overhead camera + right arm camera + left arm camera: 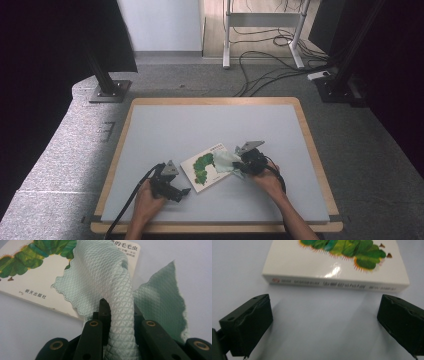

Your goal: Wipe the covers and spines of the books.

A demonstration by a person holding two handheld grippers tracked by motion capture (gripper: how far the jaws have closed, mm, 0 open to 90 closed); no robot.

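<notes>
A white picture book (202, 171) with a green caterpillar on its cover lies flat near the middle of the table. A pale green textured cloth (226, 161) rests on the book's right end. My right gripper (239, 166) is shut on this cloth (120, 305), which drapes forward over the book's cover (32, 277). My left gripper (184, 192) sits low on the table just left of the book, open. In the left gripper view its two black fingers (249, 325) stand wide apart, facing the book's spine (334, 284), with nothing between them.
The grey mat (210, 125) covers a wooden-edged table (312, 150). Beyond the far edge stand two dark stand bases (107, 90), a white frame and loose cables (270, 65) on the floor.
</notes>
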